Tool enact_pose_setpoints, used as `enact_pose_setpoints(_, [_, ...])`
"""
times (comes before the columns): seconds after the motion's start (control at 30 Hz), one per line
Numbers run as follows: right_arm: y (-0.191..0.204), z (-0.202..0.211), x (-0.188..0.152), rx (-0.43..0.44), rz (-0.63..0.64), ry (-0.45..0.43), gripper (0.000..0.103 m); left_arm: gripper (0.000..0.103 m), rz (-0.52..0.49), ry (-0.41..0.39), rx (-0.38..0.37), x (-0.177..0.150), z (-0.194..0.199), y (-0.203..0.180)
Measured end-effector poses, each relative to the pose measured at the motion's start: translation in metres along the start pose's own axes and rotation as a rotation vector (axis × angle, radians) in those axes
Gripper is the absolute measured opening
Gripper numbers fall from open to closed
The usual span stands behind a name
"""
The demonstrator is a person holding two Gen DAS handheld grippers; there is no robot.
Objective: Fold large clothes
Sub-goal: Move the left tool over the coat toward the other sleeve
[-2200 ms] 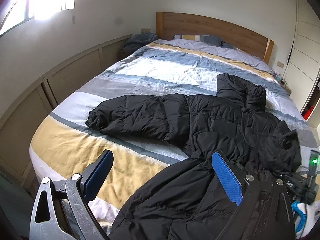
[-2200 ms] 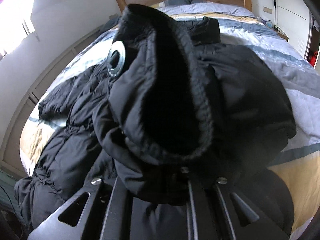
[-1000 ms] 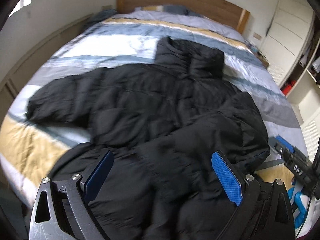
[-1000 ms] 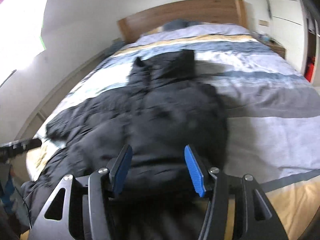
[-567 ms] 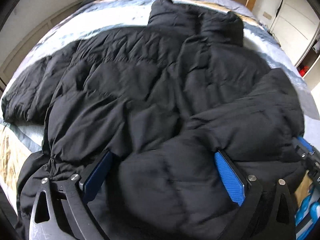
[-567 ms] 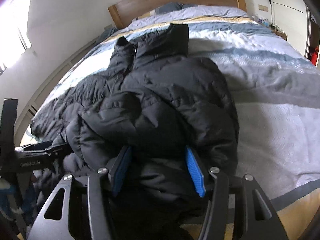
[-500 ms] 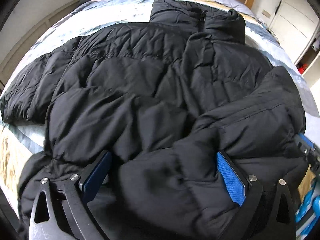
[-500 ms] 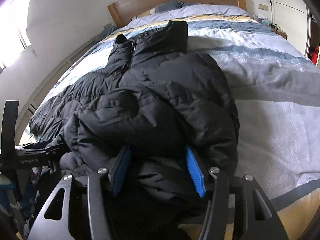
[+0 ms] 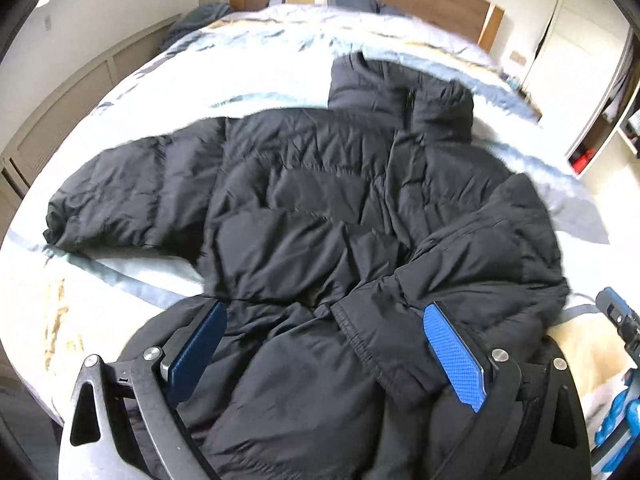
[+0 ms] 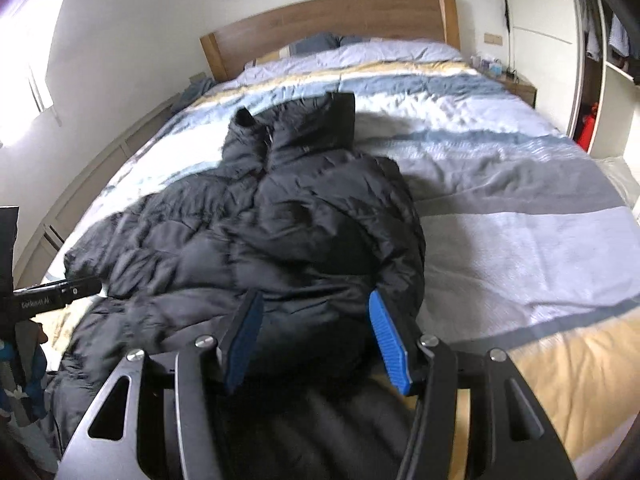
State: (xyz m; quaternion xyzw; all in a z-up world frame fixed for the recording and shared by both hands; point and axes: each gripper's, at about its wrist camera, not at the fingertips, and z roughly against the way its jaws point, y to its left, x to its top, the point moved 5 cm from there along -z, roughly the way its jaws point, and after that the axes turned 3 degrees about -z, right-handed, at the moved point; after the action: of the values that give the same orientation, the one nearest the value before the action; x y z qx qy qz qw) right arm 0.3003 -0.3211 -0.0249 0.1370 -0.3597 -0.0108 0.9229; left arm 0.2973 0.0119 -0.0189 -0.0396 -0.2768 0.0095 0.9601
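A black puffer jacket (image 9: 304, 208) lies front up on the striped bed cover (image 10: 520, 216), collar (image 9: 400, 92) toward the headboard. One sleeve (image 9: 120, 192) stretches out to the left. The other sleeve (image 9: 488, 256) lies folded across the body, its cuff near the hem. My left gripper (image 9: 326, 344) hovers open over the lower part of the jacket, wide apart, holding nothing. My right gripper (image 10: 316, 340) is open above the folded sleeve (image 10: 344, 248), with its blue pads (image 10: 390, 344) apart and nothing pinched. Each gripper shows at the edge of the other's view.
A wooden headboard (image 10: 328, 20) and pillows (image 10: 320, 42) are at the far end. White wardrobe doors (image 10: 536, 40) and a red object (image 10: 588, 128) on the floor stand to the right. A panelled wall (image 9: 64, 96) runs along the left of the bed.
Both grippers have drawn back from the jacket toward the foot of the bed since half a second ago. The sleeve that the right gripper carried earlier now lies folded over the jacket.
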Motion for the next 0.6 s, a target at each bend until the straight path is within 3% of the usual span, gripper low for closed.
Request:
enact_pose_setpoints(0.3, [0.026, 0.063, -0.017, -0.01, -0.085, -0.061, 0.054, 0.098, 0.058, -0.078, -0.062, 0.003, 0.068, 0.075])
enact_pose_setpoints(0.6, [0.06, 0.076, -0.027, -0.017, -0.129, -0.068, 0.054, 0.098, 0.181, -0.11, -0.063, -0.015, 0.089, 0.21])
